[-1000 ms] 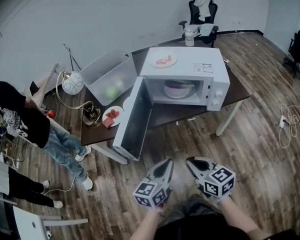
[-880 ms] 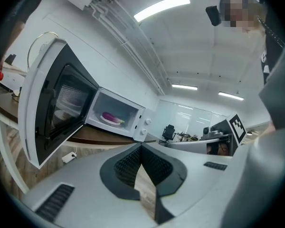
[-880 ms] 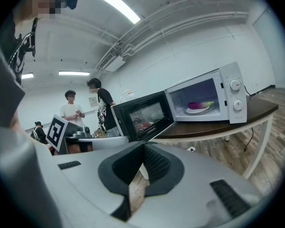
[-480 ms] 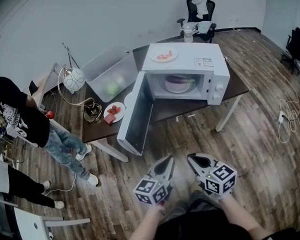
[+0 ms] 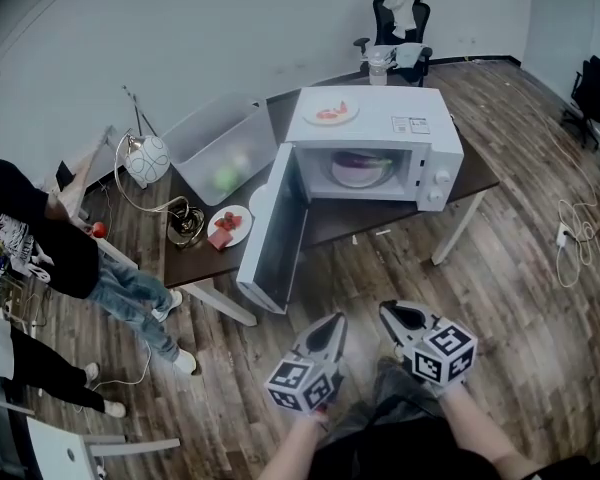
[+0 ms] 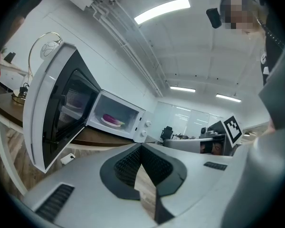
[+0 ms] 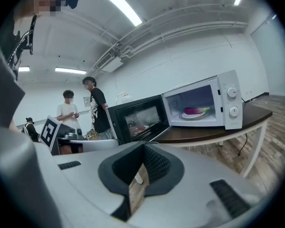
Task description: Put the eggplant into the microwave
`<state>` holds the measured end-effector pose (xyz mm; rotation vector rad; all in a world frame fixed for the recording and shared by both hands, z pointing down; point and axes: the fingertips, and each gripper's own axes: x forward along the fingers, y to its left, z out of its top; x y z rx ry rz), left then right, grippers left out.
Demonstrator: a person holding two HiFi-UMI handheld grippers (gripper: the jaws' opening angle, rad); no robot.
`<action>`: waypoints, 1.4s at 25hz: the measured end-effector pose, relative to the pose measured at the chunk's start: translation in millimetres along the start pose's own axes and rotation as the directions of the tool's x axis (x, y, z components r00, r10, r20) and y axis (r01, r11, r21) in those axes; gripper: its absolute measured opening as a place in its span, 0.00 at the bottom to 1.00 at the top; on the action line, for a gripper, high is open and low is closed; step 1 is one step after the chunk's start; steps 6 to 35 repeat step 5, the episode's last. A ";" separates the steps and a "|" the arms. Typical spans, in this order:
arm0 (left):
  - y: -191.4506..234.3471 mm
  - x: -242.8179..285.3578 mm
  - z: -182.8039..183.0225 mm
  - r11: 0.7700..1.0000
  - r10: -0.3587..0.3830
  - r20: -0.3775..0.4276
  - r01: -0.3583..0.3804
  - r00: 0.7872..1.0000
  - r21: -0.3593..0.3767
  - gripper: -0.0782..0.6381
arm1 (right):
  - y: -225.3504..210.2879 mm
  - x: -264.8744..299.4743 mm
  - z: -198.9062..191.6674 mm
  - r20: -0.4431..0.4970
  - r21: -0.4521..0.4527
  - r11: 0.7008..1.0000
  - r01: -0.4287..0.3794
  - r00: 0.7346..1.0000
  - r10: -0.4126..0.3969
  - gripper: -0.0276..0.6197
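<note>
Barely anything has moved since a second ago: the left gripper and right gripper hang well short of the table, fingers clenched on nothing. The eggplant already sits on a plate inside the microwave, so it's probably best to push the open door shut gently by its outer edge.

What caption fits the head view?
Left gripper and right gripper, shut and empty, face the open microwave, eggplant on a plate inside.
</note>
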<state>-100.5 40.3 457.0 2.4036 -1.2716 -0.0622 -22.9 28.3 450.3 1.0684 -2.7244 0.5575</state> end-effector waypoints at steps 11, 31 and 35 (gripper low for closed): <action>21.2 14.4 1.4 1.000 0.012 -0.007 -0.012 1.000 -0.004 0.11 | -27.2 18.0 18.6 0.030 -0.006 1.000 0.025 0.999 -0.024 0.04; 21.2 14.4 1.4 1.000 0.012 -0.007 -0.012 1.000 -0.004 0.11 | -27.2 18.0 18.6 0.030 -0.006 1.000 0.025 0.999 -0.024 0.04; 21.2 14.4 1.4 1.000 0.012 -0.007 -0.012 1.000 -0.004 0.11 | -27.2 18.0 18.6 0.030 -0.006 1.000 0.025 0.999 -0.024 0.04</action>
